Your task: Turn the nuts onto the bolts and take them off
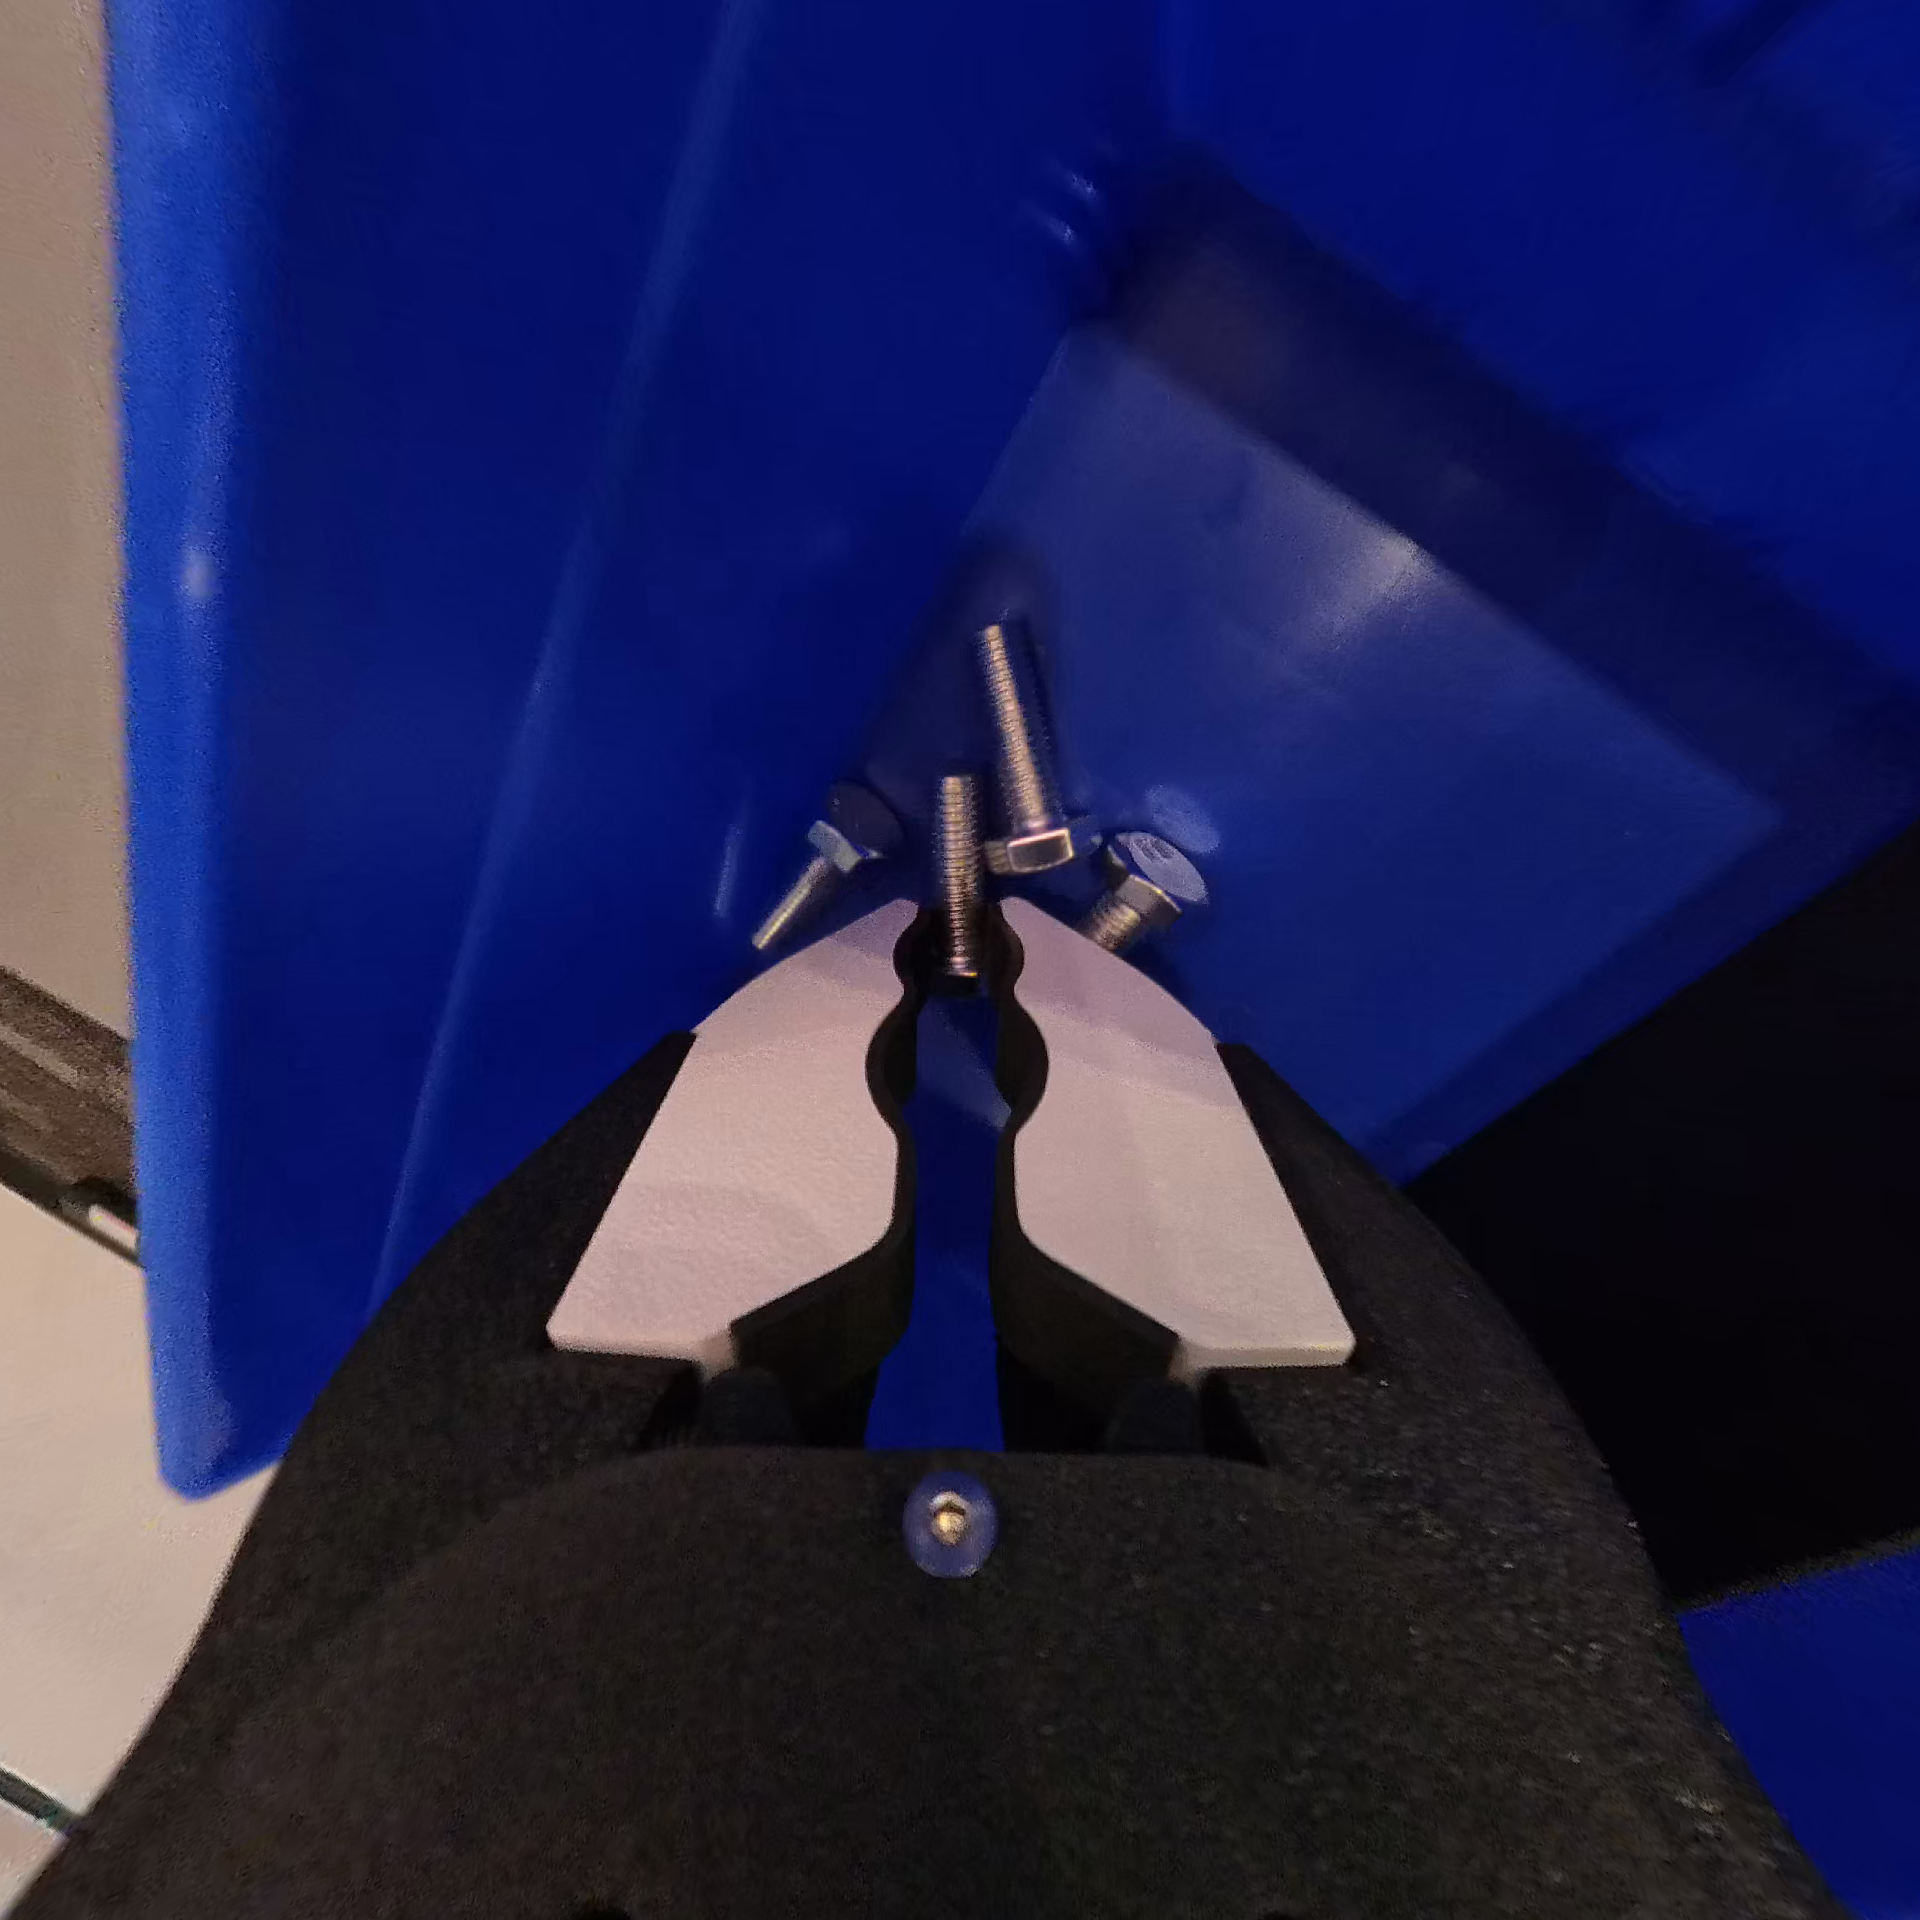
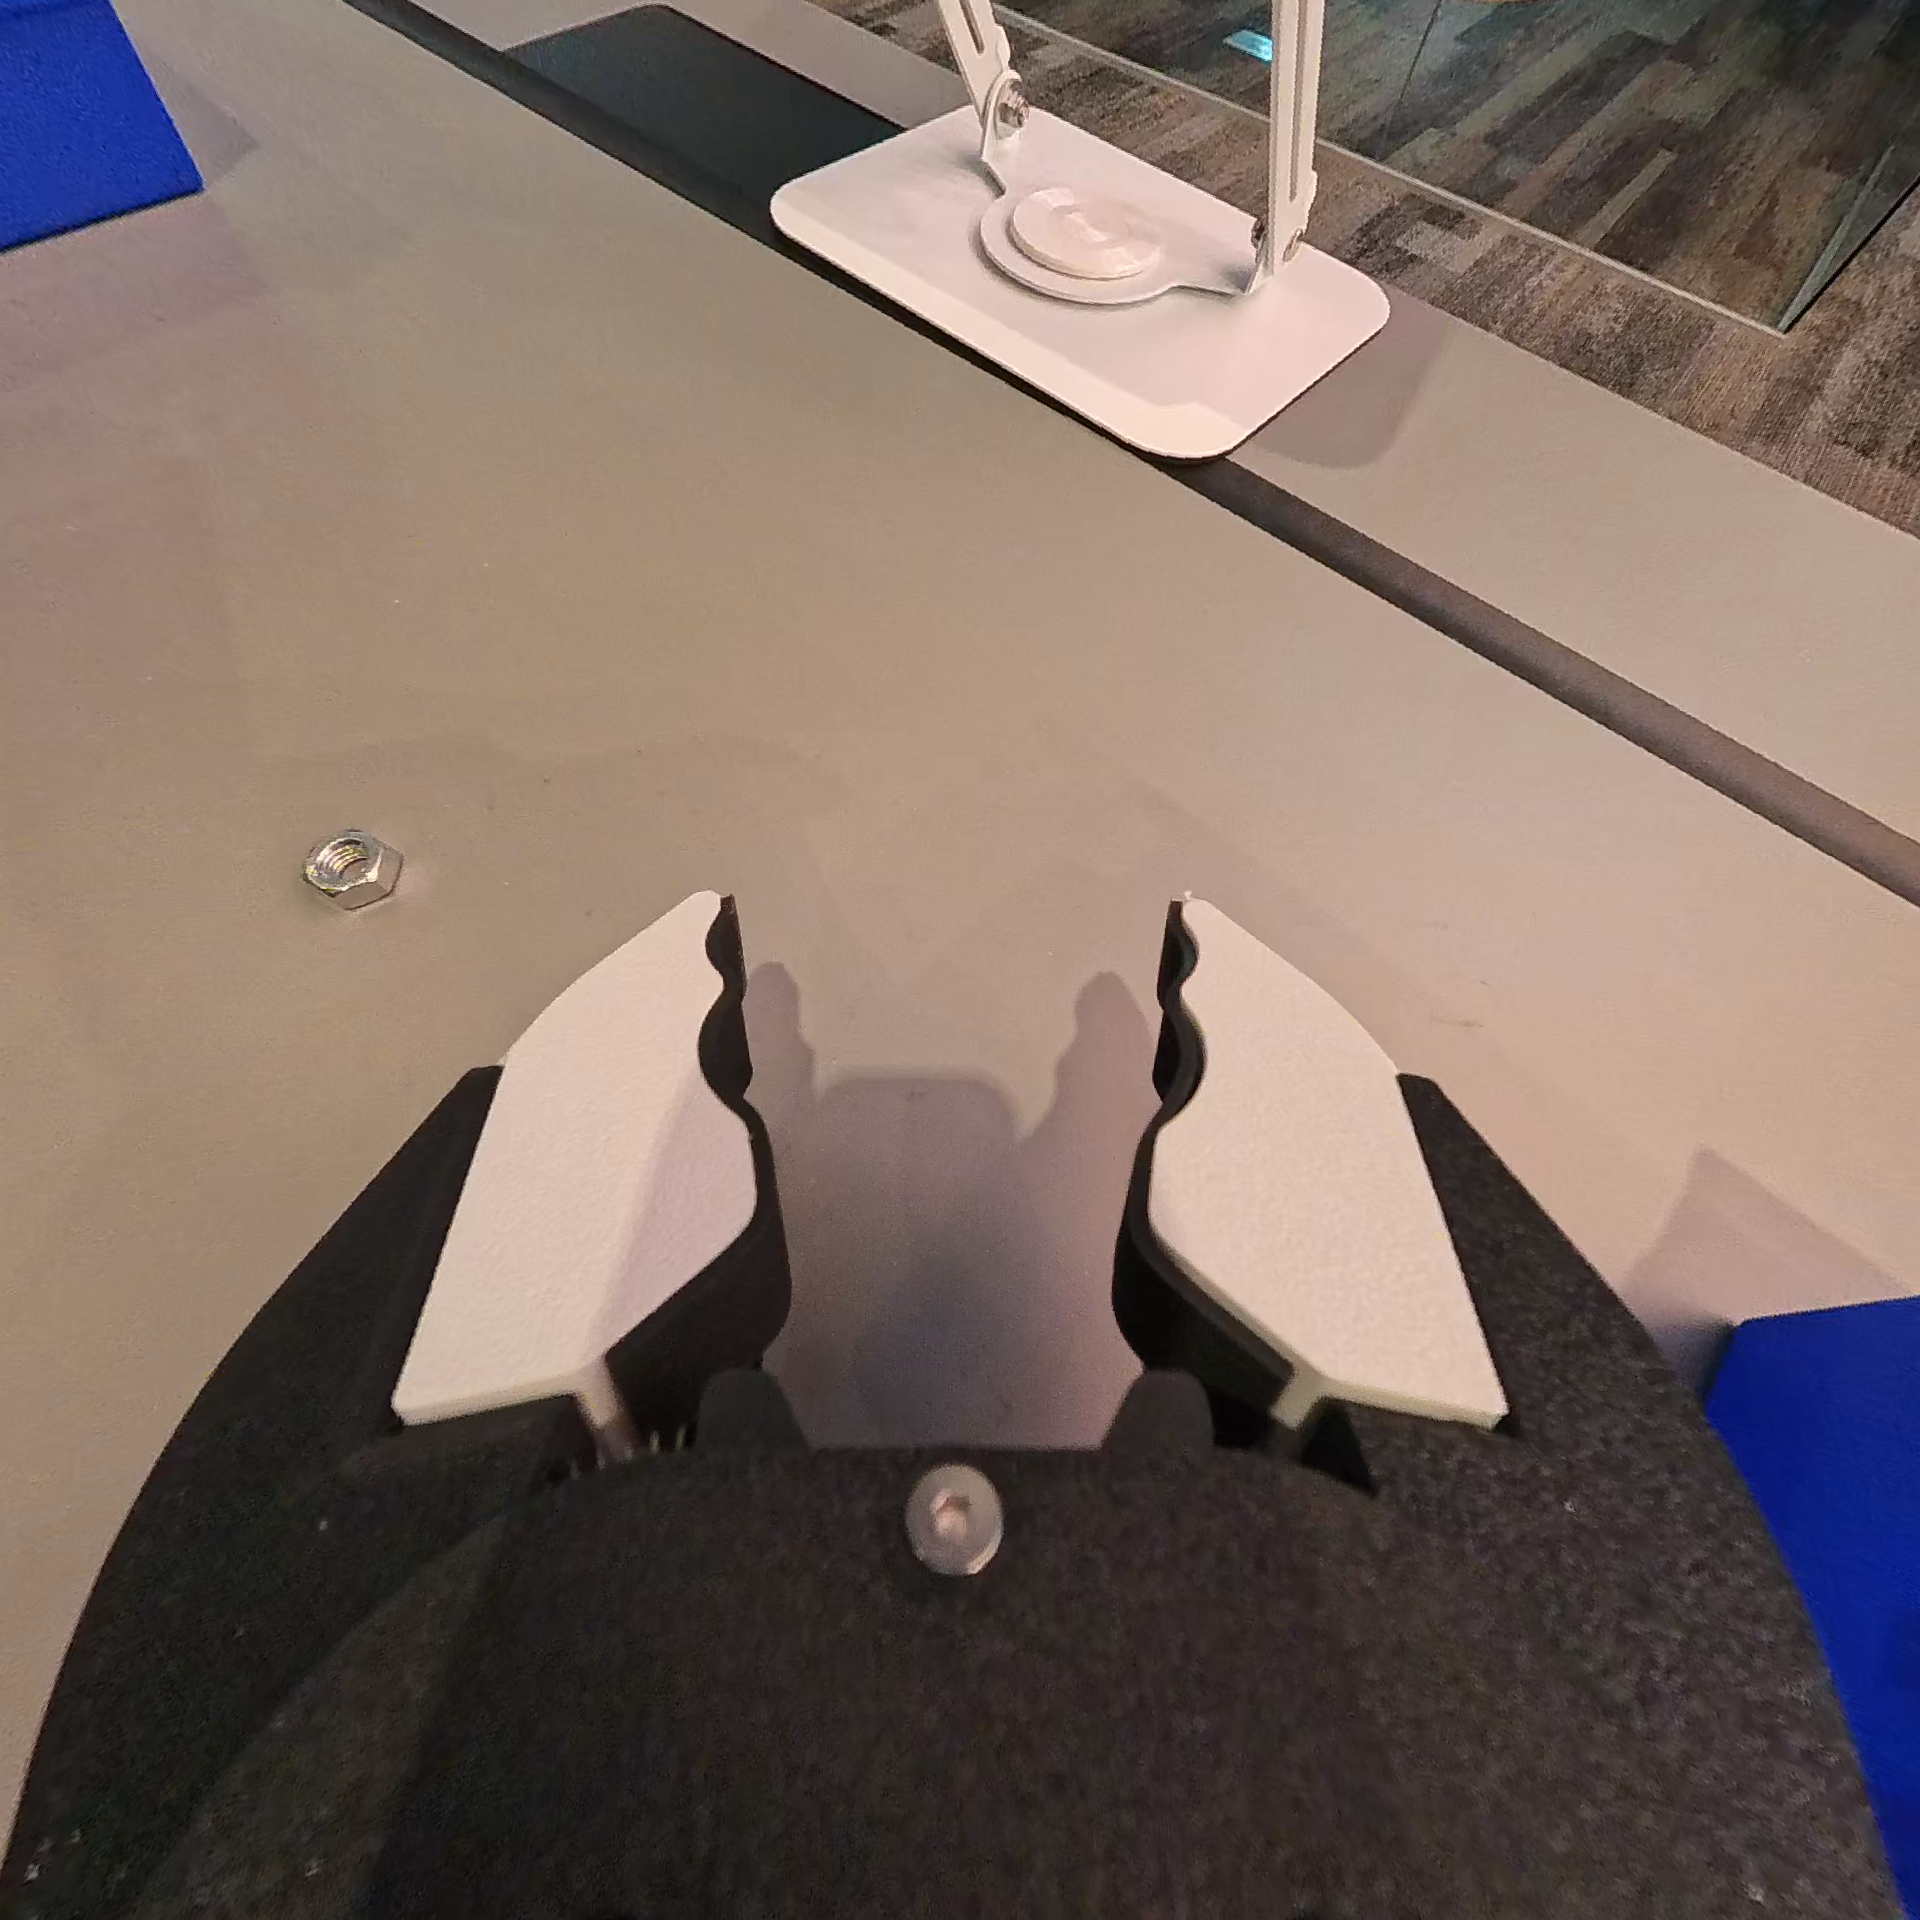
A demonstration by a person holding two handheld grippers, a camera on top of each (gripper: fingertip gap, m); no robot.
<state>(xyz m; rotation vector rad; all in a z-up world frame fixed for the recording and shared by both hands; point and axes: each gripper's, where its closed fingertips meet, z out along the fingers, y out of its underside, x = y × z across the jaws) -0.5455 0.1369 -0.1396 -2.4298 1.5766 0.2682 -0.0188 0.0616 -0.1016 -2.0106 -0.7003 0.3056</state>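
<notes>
Both my grippers, left gripper [image 1: 957, 961] and right gripper [image 2: 956, 914], match: grainy black bodies, white finger plates [image 2: 592, 1164] over black wavy-edged pads [image 2: 1169, 1018], one silver hex-socket screw [image 2: 953, 1520] centred on top.

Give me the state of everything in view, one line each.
Left claw: shut on a bolt inside the blue bin.
Held bolt: gripped, threads pointing away.
Other bolts: loose in the bin corner.
Right claw: open, empty.
Nut: lying flat on the table.
</notes>
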